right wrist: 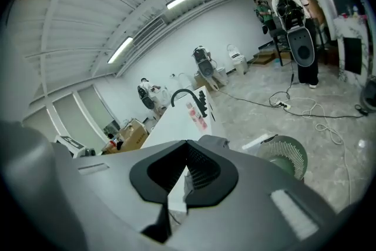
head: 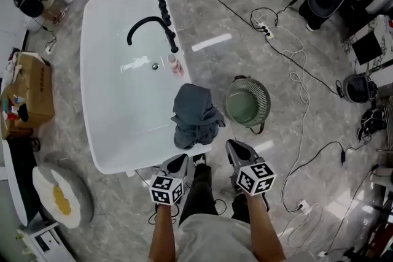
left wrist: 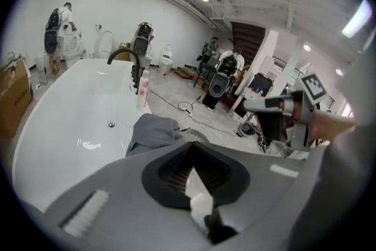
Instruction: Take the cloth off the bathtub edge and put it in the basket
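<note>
Grey and shut tight, my left gripper [head: 179, 161] and right gripper [head: 236, 149] hold nothing. Just past them, the crumpled grey-blue cloth [head: 195, 115] sits on the white bathtub [head: 113, 107] edge. The round green basket [head: 247, 102] stands on the floor beside it.

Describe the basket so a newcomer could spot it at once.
Start at the large white bathtub. On the floor by its right side, next to the grey cloth draped on its edge, stands the basket. It is the only round, green, rib-walled container there.
</note>
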`<action>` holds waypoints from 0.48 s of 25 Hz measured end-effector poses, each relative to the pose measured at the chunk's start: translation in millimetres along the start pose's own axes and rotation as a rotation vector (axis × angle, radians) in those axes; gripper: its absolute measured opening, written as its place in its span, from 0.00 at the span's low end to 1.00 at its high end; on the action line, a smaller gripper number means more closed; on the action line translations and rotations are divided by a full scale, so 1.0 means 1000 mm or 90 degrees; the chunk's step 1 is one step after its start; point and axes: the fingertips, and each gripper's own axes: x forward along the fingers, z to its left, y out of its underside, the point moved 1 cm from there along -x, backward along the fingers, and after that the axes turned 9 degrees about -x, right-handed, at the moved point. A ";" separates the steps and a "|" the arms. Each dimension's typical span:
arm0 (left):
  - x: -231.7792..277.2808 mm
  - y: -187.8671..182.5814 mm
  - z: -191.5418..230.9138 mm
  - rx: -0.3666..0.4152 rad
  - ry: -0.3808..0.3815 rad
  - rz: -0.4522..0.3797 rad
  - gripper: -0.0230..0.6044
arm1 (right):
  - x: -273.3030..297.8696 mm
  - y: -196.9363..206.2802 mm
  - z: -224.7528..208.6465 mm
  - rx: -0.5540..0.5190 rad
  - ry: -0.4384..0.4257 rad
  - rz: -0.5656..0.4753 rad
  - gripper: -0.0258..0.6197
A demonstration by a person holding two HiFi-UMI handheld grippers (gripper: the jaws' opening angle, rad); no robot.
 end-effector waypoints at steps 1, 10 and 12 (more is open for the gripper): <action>0.008 -0.001 0.009 0.023 0.000 0.017 0.13 | 0.012 0.001 0.000 -0.008 0.014 0.002 0.04; 0.097 -0.009 0.064 0.154 0.068 0.094 0.13 | 0.090 0.050 -0.034 -0.016 0.089 0.042 0.05; 0.113 -0.007 0.075 0.173 0.076 0.096 0.13 | 0.099 0.067 -0.046 0.006 0.122 0.041 0.11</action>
